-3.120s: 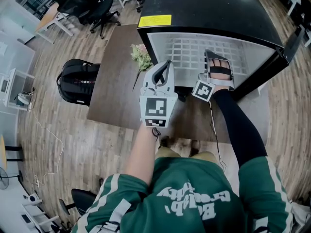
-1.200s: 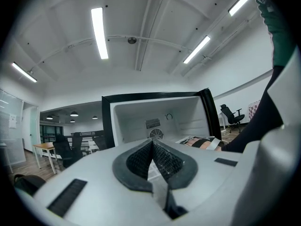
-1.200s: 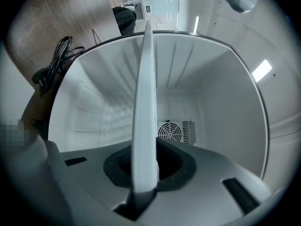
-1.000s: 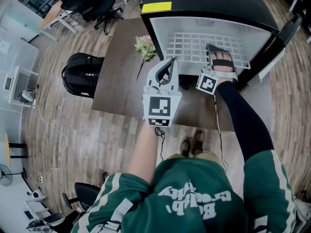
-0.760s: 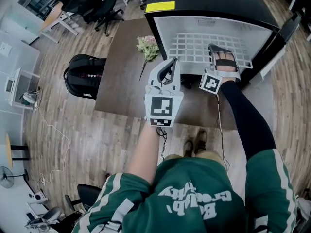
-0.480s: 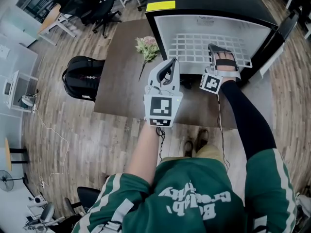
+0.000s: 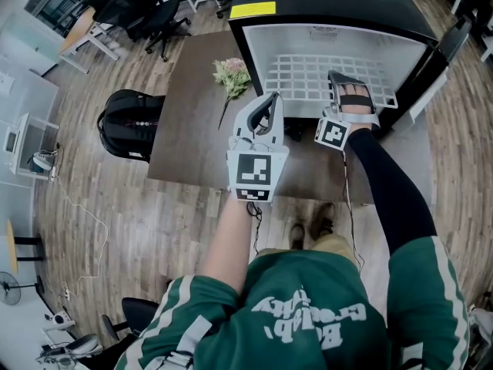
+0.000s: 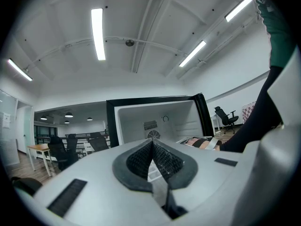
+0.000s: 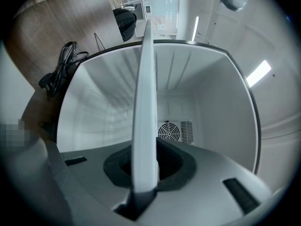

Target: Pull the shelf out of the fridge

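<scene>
A: What is the right hand-held gripper doing?

B: It is squeezing the front edge of the white wire shelf. The edge is sitting right between its jaws, and both pads are pressing on it.

A: Where is the shelf lying?

B: It is lying flat in the open fridge, stretching away ahead of the right hand-held gripper. Its front edge is poking out of the opening a little, right where the jaws are biting it.

A: And the left hand-held gripper?

B: It is hanging in the air just beside the right one, on its left and a bit further back from the fridge. Its jaws are pressing together, and nothing is sitting between them.

A: Is it touching the shelf?

B: No. It is floating apart from it and pointing toward the fridge.

A: What is lying under it?

B: A brown surface is spreading out below it. A small bunch of flowers is lying there, near its tips on their left side. A black backpack is sitting on the floor, well off to its left.

A: What is showing past the right jaws?

B: White fridge walls, and a round fan vent at the very back.
</scene>
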